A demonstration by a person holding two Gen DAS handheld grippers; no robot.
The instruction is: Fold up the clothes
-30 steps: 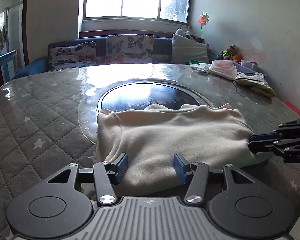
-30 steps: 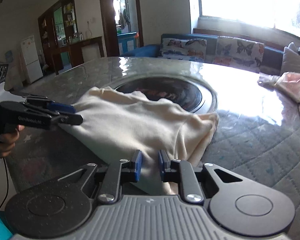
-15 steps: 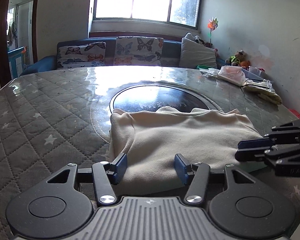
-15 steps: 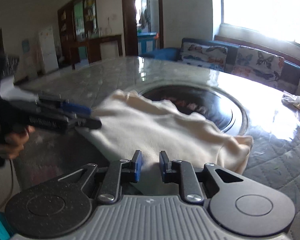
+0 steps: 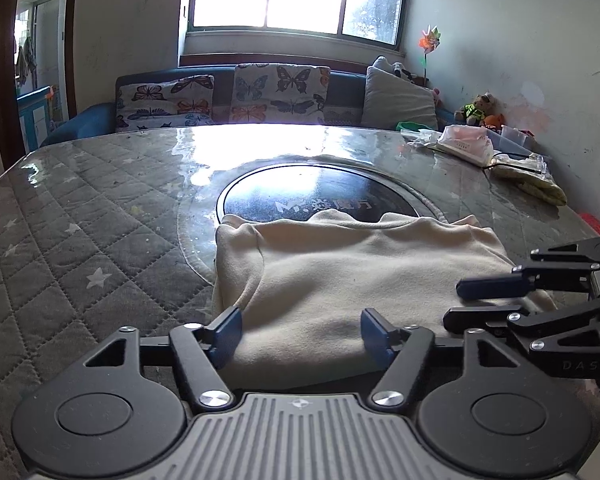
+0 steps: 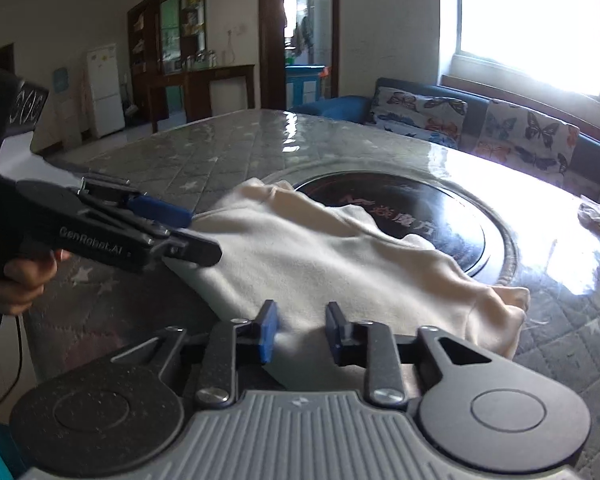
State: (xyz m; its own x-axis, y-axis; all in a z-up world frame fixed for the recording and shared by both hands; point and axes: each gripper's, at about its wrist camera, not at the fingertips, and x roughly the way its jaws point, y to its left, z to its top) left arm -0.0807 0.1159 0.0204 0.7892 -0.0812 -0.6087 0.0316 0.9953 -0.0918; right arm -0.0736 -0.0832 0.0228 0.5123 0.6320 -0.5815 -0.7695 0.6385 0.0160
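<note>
Both grippers point slightly downward over the near edge of the folded cream garment [image 5: 352, 276] on the quilted table [image 5: 80, 232]. The left gripper [image 5: 300, 328] and right gripper [image 6: 298, 330] are both opening, pads clear of the cloth lying between them. A hand [image 6: 18, 280] grips the left handle, marked "GenRobot.AI". The black disc [image 5: 320, 196] beyond bears "M" and Chinese characters.

Cream garment [image 5: 352, 276]: soft matt cloth, faintly napped, fleece-like. Table [image 5: 100, 216]: quilted grey fabric with star print under a clear glossy sheet, probably plastic, throwing window glare. Round inset [image 5: 300, 196]: dark, glossy, glass-like. Left gripper [image 5: 300, 330]: matt black plastic arms, bright metal screws, blue pads that look rubbery. Right gripper [image 6: 298, 330]: same, finely speckled finish.
</note>
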